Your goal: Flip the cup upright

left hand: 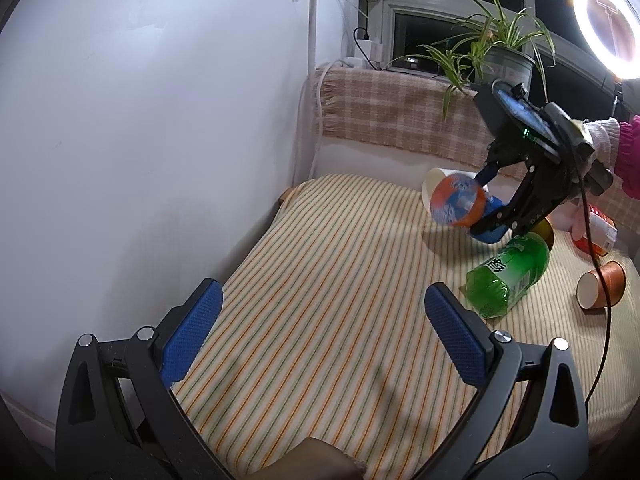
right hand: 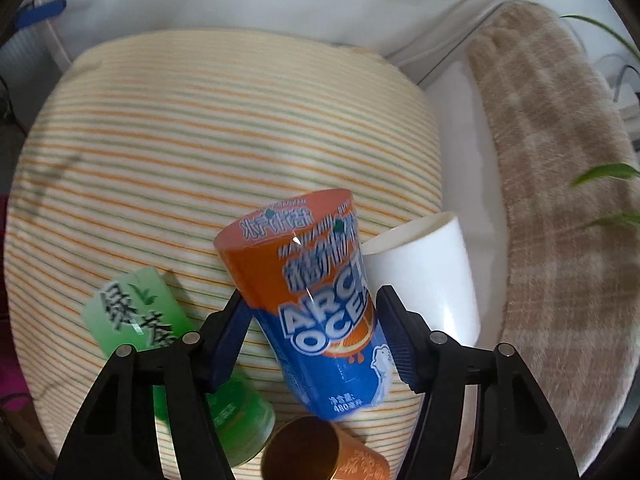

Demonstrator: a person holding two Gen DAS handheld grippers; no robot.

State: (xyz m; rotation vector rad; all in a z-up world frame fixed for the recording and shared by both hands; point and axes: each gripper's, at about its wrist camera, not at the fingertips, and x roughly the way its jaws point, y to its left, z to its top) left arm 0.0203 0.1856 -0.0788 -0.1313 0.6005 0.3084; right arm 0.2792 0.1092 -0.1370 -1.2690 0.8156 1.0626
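**Cup in right gripper, lifted and tilted — upright placement pending**

Risks noted first. The orange-and-blue cup (right hand: 316,304) was held across its lower body by the right gripper (right hand: 312,340), pads pressed to both sides, and it leaned off vertical. The printed film looked glossy, so I judged slippage or rotation between the pads likely if the wrist turned quickly. A white cup (right hand: 424,276) sat just beside it on the right, apparently touching or nearly so; a swing that way could knock it over. Below the grip lay a green bottle (right hand: 168,332) and a gold-lined cup (right hand: 304,452), both close enough to foul the set-down spot. The striped cloth (right hand: 160,140) looked soft and uneven, which could let the cup topple on release.

Pose: in the left wrist view the right gripper (left hand: 490,210) reached in from the far right, angled downward, with the cup (left hand: 456,200) raised off the cloth and its end facing the camera. The holder's sleeve (left hand: 628,156) was pink.

Left gripper (left hand: 320,336) hovered low over bare cloth, jaws spread wide, holding nothing, well apart from the cup. Another orange cup (left hand: 602,284) lay on its side at far right
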